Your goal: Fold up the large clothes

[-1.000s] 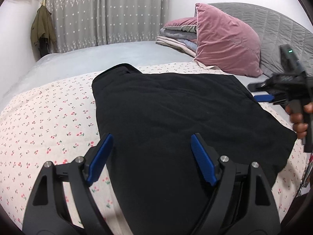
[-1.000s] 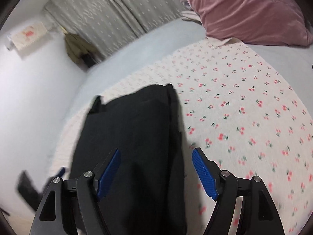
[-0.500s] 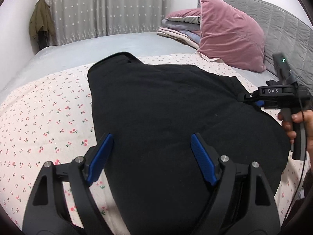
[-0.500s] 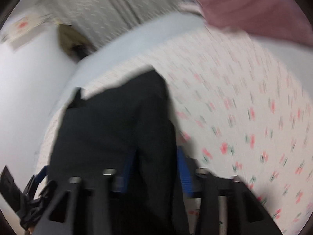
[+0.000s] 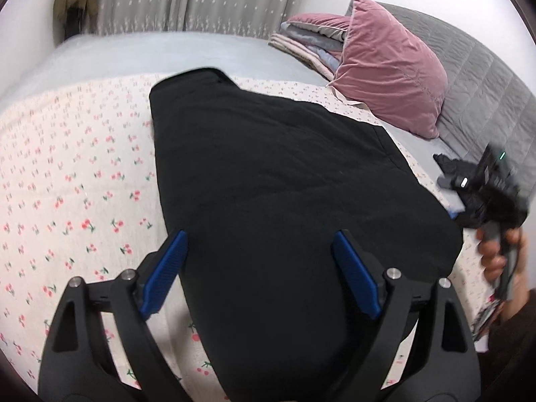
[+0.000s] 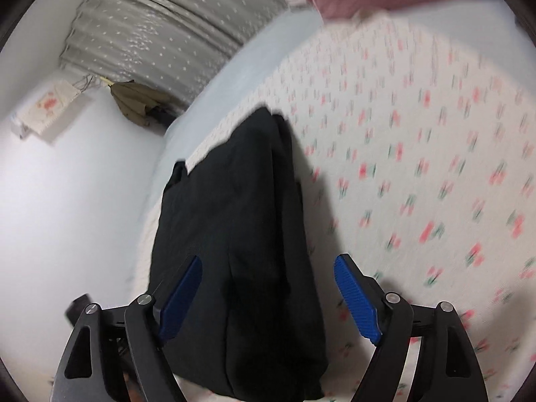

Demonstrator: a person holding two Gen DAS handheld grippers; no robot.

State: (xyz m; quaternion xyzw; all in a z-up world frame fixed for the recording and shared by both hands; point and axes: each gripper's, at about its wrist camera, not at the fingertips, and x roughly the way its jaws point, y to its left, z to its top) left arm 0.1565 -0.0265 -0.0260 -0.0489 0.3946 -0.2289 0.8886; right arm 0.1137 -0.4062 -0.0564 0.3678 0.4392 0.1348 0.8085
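A black garment lies folded flat on the bed, over its cherry-print sheet, with a pink pillow beyond its far corner. The left hand-held gripper hovers over the garment's near edge, its 2 blue fingers spread apart and empty. The right hand-held gripper likewise stands apart above the garment's right end, gripping nothing.
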